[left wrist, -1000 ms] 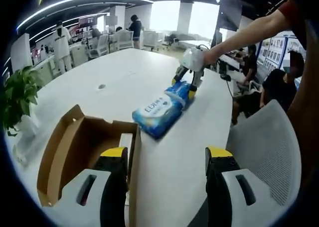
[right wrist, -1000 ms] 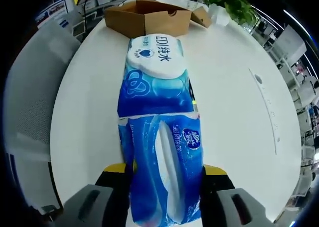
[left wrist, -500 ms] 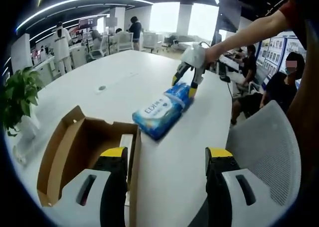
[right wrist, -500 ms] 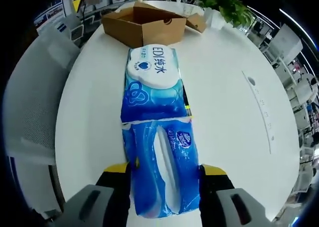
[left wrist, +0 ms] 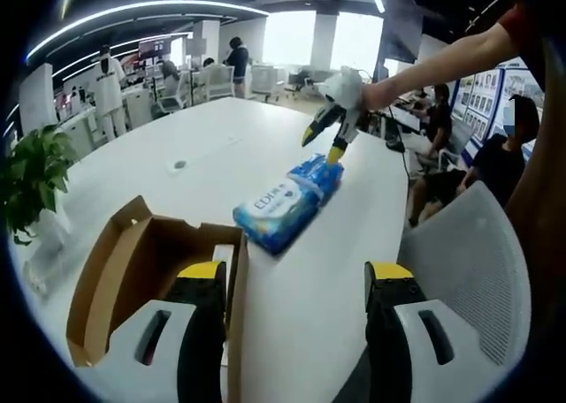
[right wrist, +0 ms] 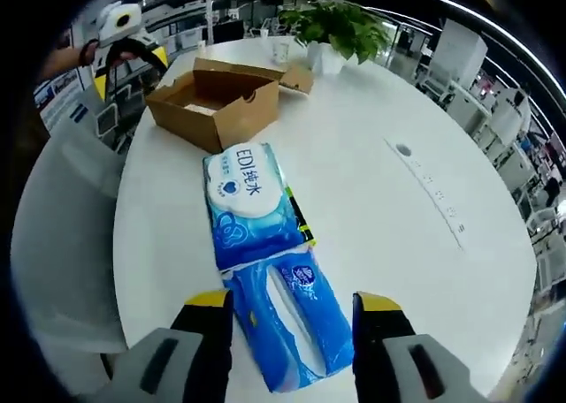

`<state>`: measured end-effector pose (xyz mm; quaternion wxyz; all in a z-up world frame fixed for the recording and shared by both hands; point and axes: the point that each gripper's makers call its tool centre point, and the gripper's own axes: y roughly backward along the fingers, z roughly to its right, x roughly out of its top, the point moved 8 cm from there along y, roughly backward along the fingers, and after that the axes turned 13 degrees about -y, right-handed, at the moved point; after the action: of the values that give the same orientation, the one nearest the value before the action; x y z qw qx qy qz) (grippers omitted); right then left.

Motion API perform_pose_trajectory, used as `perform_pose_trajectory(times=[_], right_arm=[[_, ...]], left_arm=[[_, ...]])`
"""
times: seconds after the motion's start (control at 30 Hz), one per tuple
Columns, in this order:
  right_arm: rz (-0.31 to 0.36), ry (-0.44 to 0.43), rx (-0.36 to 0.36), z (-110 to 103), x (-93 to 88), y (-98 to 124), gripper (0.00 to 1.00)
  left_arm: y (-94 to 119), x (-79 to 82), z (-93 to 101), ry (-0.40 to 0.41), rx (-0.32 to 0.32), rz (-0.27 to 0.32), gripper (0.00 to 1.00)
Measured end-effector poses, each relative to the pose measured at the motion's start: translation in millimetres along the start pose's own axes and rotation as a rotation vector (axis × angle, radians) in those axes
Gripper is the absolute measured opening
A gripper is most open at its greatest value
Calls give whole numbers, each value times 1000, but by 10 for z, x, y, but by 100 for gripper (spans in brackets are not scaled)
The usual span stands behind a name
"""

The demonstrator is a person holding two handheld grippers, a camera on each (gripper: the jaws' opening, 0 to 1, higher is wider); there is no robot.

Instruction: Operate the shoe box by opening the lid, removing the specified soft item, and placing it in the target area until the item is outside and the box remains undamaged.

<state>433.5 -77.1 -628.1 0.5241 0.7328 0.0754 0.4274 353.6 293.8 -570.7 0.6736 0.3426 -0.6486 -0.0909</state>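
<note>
The brown cardboard shoe box (left wrist: 146, 262) stands open on the white table, its lid flap folded out to the left. My left gripper (left wrist: 295, 275) is open just at the box's near right corner, holding nothing. Two blue soft packs lie end to end on the table: a wet-wipe pack (right wrist: 248, 200) with a white lid, nearer the box (right wrist: 217, 102), and a tissue pack (right wrist: 296, 319) beyond it. My right gripper (right wrist: 292, 301) hangs open above the tissue pack's end. In the left gripper view the right gripper (left wrist: 329, 136) sits clear above the packs (left wrist: 285, 201).
A potted plant (right wrist: 340, 23) stands beyond the box, by the table's far edge. A grey chair (left wrist: 473, 262) sits close to the table's rounded edge on the right. People sit and stand at desks in the background. The left gripper (right wrist: 124, 41) shows behind the box.
My right gripper has let go of the tissue pack and lifted up and away from it. The packs stay on the table. The left gripper has not moved.
</note>
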Motion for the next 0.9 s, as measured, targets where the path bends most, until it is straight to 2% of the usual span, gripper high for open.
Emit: perform_pose_trajectory(times=[0.07, 0.33, 0.5, 0.6, 0.8, 0.9], right_arm=[[54, -61, 2, -25, 55, 25, 51], [173, -181, 1, -98, 213, 78, 50], [206, -188, 13, -251, 343, 61, 50], [253, -213, 41, -387, 449, 22, 50], [254, -165, 74, -668, 605, -108, 50], [256, -154, 94, -745, 658, -165, 50]], left_arm=[[37, -21, 8, 3, 4, 3, 63], [199, -123, 5, 20, 26, 15, 63], [287, -179, 14, 30, 42, 22, 63], [354, -229, -8, 43, 56, 30, 63], [473, -326, 3, 61, 77, 31, 63], [548, -378, 6, 76, 91, 34, 63]])
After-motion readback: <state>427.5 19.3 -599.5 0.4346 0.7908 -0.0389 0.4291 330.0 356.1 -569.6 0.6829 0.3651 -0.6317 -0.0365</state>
